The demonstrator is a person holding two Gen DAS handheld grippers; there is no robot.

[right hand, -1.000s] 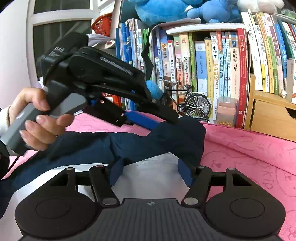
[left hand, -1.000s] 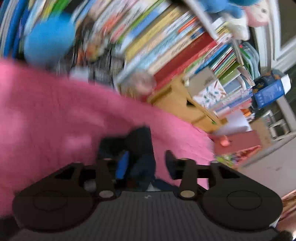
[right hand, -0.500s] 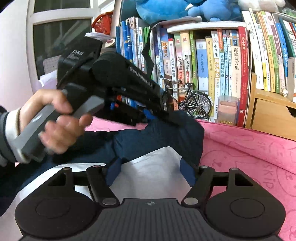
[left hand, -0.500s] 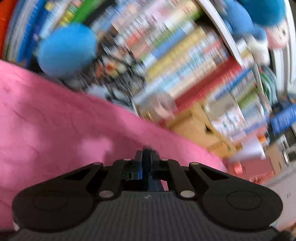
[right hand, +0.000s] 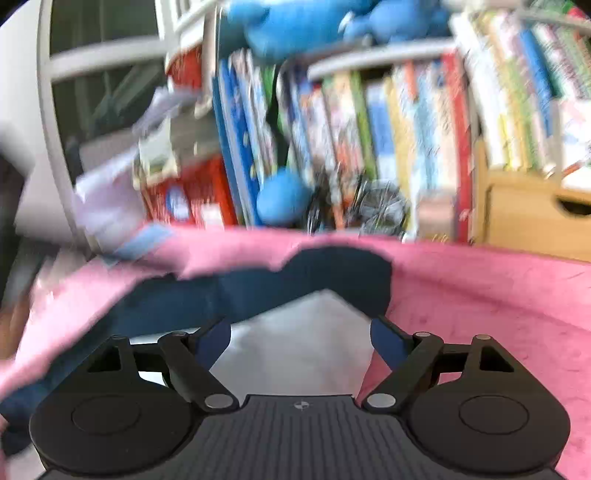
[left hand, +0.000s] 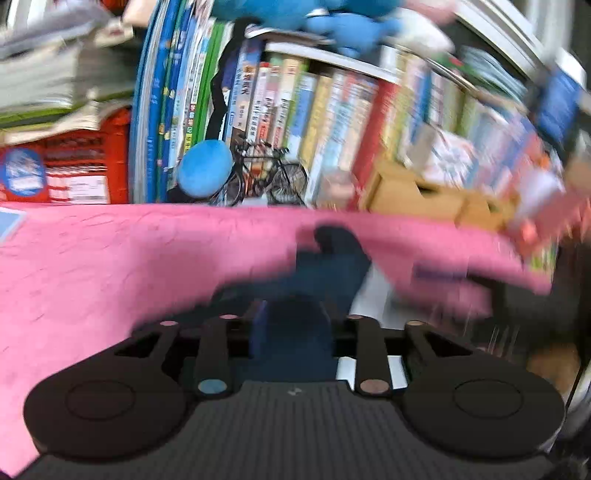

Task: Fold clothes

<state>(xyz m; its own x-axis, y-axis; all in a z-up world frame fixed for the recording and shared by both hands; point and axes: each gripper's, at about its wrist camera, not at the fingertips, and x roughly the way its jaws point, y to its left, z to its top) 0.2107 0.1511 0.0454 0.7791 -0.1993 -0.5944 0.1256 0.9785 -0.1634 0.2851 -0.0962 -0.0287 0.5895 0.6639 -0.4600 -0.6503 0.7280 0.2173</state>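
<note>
A navy and white garment (right hand: 303, 273) lies on the pink bed cover (right hand: 498, 295). In the right wrist view its navy sleeve runs across above a white panel (right hand: 295, 343). My right gripper (right hand: 301, 334) is open over the white panel, empty. In the left wrist view the garment (left hand: 332, 266) lies ahead, blurred, and navy cloth bulges between the jaws of my left gripper (left hand: 295, 325), which stand apart. Whether they still pinch the cloth is hidden by blur.
A bookshelf (left hand: 295, 103) packed with books stands behind the bed, with blue plush toys (right hand: 295, 22) on top, a model bicycle (left hand: 266, 177) and a blue ball (left hand: 205, 171). A wooden drawer box (right hand: 535, 214) is at right, a red crate (left hand: 74, 170) at left.
My left gripper, shut on the navy cloth half a second ago, has opened and swung left. The left hand has left the right wrist view. Both cameras are moving.
</note>
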